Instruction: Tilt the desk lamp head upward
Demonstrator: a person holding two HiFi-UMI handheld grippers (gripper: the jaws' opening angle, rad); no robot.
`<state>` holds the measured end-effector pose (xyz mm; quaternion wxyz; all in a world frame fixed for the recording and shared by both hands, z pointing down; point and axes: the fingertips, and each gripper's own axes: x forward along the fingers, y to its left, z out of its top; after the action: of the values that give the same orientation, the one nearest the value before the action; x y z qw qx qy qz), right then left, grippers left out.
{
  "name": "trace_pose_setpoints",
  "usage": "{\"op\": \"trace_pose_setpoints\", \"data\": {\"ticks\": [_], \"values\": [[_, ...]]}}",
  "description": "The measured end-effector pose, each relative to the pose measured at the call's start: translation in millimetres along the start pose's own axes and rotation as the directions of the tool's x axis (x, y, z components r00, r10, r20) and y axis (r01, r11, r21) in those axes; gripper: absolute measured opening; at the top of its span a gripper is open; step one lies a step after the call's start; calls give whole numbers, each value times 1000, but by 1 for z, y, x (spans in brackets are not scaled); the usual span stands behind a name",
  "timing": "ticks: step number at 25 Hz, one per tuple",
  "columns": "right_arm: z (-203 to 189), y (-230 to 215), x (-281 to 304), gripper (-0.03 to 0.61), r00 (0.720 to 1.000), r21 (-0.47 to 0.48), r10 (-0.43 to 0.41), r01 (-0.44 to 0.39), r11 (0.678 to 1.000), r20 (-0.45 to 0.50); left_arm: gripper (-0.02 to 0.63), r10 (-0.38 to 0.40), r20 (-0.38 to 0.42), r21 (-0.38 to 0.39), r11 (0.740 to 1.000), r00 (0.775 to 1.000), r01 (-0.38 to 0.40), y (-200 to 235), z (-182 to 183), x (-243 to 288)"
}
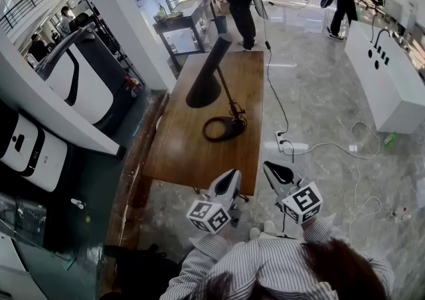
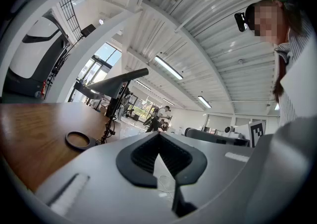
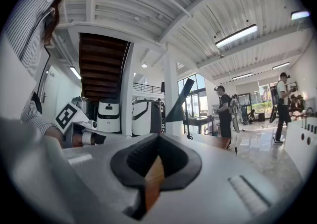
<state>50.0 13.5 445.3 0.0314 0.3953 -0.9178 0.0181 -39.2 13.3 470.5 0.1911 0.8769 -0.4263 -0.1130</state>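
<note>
A black desk lamp stands on the brown wooden table (image 1: 179, 152). Its cone head (image 1: 207, 76) slopes down to the left, and its ring base (image 1: 222, 128) lies flat on the wood. My left gripper (image 1: 230, 176) hovers at the table's near edge, shut and empty, well short of the lamp. My right gripper (image 1: 269, 167) is beside it over the floor, also shut with nothing held. In the left gripper view the lamp head (image 2: 116, 83) and ring base (image 2: 78, 140) lie ahead to the left of the left gripper (image 2: 158, 135). The right gripper (image 3: 158, 136) has the lamp head (image 3: 181, 101) ahead of it.
A power strip with cables (image 1: 282, 139) lies on the glossy floor right of the table. A white counter (image 1: 385, 79) stands at the far right. White machines (image 1: 80, 79) line the left side. A dark table (image 1: 182, 23) and several people stand beyond.
</note>
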Motion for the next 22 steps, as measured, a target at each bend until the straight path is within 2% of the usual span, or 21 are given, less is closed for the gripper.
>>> {"op": "trace_pose_setpoints", "data": {"ticks": [7, 16, 22], "values": [[2, -7, 8, 0, 1000, -14, -8, 8, 1000, -6, 2, 23, 11, -19, 1000, 1000, -23, 12, 2, -1], [4, -17, 9, 0, 1000, -30, 20, -20, 999, 10, 2, 9, 24, -50, 999, 1000, -8, 9, -1, 15], [5, -38, 18, 0, 999, -72, 27, -25, 997, 32, 2, 37, 74, -75, 997, 997, -31, 23, 8, 30]]}}
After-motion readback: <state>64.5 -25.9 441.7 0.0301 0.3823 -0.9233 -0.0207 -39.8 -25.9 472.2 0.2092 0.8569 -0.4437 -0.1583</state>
